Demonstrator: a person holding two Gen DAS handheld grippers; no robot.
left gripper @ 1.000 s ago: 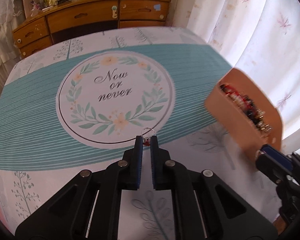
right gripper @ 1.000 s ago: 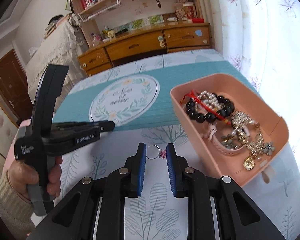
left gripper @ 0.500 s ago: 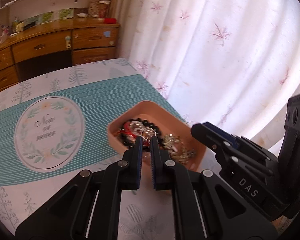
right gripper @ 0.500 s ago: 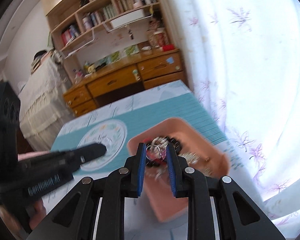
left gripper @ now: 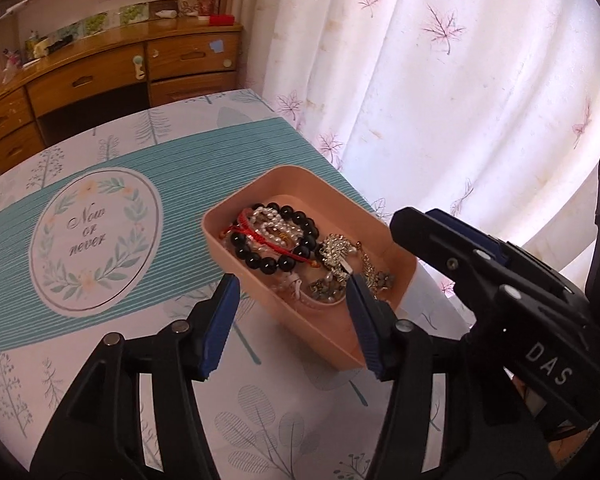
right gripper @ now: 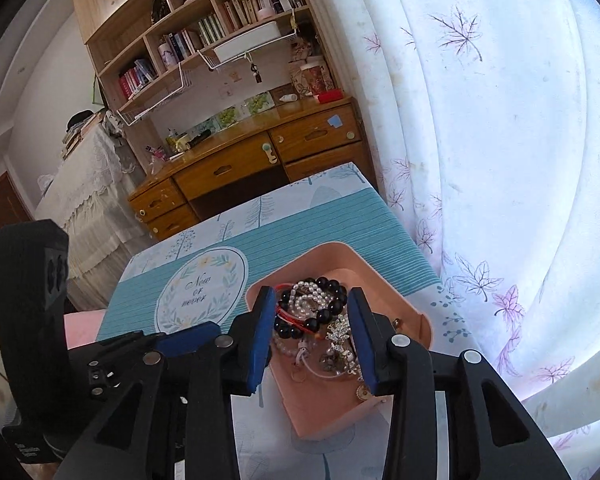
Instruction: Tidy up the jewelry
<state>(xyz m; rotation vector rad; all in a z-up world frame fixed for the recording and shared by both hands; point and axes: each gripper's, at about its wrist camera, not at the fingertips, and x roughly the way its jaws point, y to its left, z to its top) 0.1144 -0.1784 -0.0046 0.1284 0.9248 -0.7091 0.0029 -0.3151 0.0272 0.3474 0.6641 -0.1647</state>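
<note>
Left wrist view: the left gripper (left gripper: 290,312) hangs above the near end of a pink tray (left gripper: 260,288), its blue-padded fingers (left gripper: 220,324) spread wide apart with nothing between them. The tray sits on the surface (left gripper: 100,360), which is covered by a teal-and-white cloth printed "Now or never", close to the edge by the curtain (left gripper: 460,100). Inside the tray lies a heap of jewelry: a black bead bracelet (left gripper: 280,264), a red cord (left gripper: 256,236), pearl strands (left gripper: 266,216) and gold-toned pieces (left gripper: 336,250). The right gripper (left gripper: 480,276) reaches in from the right, over the tray's far corner.

Right wrist view: the right gripper (right gripper: 312,336) hovers directly over the tray (right gripper: 404,304), its fingers (right gripper: 260,336) also wide apart and empty, framing the black bead bracelet (right gripper: 328,312) and pearl strands (right gripper: 308,304). A small ring (right gripper: 299,376) lies among the jewelry near the tray's near wall. The left gripper (right gripper: 188,338) lies low at the left, beside the tray.
</note>
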